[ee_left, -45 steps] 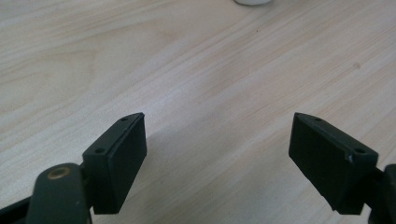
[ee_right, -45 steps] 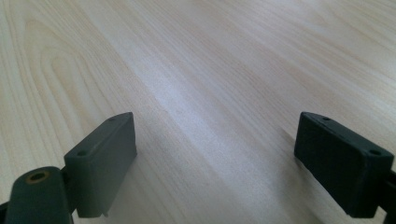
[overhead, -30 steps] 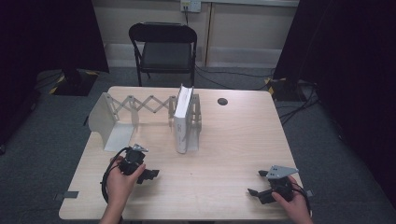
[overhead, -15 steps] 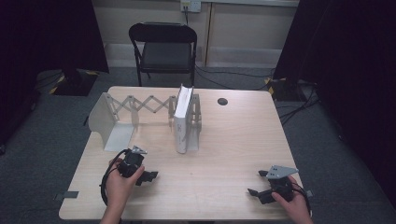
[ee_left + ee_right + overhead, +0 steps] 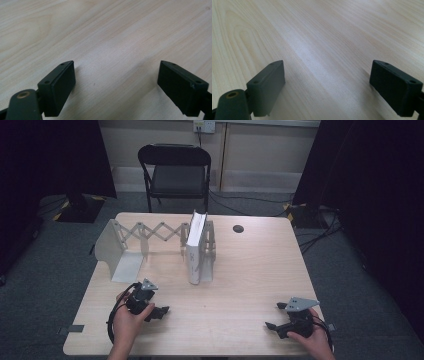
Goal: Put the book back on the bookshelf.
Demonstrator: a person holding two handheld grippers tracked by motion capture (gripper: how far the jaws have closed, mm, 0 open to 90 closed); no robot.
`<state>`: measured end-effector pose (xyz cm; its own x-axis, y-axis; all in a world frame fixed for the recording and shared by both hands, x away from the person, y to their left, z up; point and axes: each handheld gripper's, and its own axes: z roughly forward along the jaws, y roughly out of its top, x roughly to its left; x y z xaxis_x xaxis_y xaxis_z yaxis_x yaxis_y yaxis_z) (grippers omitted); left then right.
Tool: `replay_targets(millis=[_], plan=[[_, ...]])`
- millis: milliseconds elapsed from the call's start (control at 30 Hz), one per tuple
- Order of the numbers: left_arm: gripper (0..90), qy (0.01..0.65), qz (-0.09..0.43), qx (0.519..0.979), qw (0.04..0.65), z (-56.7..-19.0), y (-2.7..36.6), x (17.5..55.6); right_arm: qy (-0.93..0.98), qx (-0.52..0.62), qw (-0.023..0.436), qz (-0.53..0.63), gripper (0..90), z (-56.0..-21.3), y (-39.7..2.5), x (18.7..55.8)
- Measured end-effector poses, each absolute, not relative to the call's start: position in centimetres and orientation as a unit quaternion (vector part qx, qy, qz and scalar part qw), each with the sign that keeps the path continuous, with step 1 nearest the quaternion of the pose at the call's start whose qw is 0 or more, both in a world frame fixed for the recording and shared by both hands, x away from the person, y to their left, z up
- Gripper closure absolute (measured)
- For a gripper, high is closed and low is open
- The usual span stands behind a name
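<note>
- We see the left gripper (image 5: 116, 82) with its jaws spread wide, two matte black blocks with screw holes, bare pale wood grain between them and nothing gripped.
- The right gripper (image 5: 327, 85) matches it: jaws wide apart, flat-faced black pads, only smooth light wood between.
- In the high view the left gripper (image 5: 161, 311) lies low on the surface (image 5: 250, 270) at about 7 o'clock, in the person's left hand (image 5: 127, 322), a grey three-cornered plate on top and a black cable looping beside it.
- The right gripper (image 5: 274, 316) sits at about 5 o'clock, in the right hand (image 5: 315, 342), with the same grey plate on top.
- We note the surface is a rectangular light wood-grain top with rounded corners.
- Near its centre, toward 12 o'clock, a white book (image 5: 195, 247) stands upright, pressed against one end plate of a pale metal expanding bookend rack (image 5: 150, 232).
- The rack's scissor lattice stretches toward 10 o'clock, ending in a bent L-shaped sheet.
- A small dark round disc (image 5: 238, 228) lies at about 1 o'clock, well apart from the book.
- Beyond the far edge stands a black folding chair (image 5: 175, 170) on grey carpet.
</note>
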<state>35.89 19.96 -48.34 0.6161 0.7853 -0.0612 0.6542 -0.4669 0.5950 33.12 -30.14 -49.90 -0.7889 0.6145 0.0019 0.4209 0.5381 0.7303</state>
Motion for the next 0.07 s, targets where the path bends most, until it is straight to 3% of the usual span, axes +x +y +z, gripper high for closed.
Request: replay_targets(millis=[67], plan=[[13.8,0.415,0.117,0.851,0.301,-48.52,20.04,35.70,0.868,0.298,0.128,0.377,12.4,-49.90,-30.14,33.13]])
